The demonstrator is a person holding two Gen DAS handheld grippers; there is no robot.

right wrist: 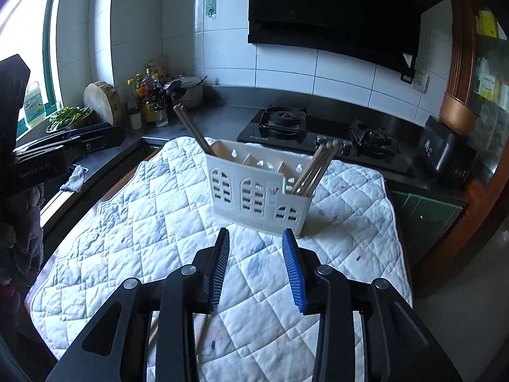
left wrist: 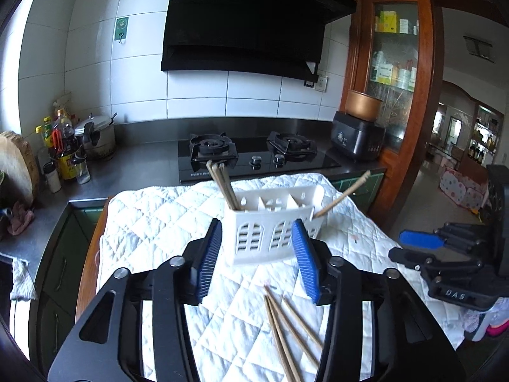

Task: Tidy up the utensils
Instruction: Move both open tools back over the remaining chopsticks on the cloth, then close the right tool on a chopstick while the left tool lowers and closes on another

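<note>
The white holder [left wrist: 270, 222] stands on the quilted cloth [left wrist: 152, 222], just ahead of the left gripper [left wrist: 257, 245], whose jaws are apart and empty. Loose chopsticks [left wrist: 286, 328] lie below those jaws. The right gripper [right wrist: 256, 254] is likewise spread, holding nothing.

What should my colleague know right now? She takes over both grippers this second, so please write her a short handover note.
Left gripper: open, empty, just in front of the white utensil holder.
Right gripper: open, empty, above the quilted cloth.
Done: chopsticks stand in the holder's left end compartment and its right end compartment.
Left: several loose chopsticks lie on the cloth under the left gripper; they go into the holder. The middle compartment looks empty.
</note>
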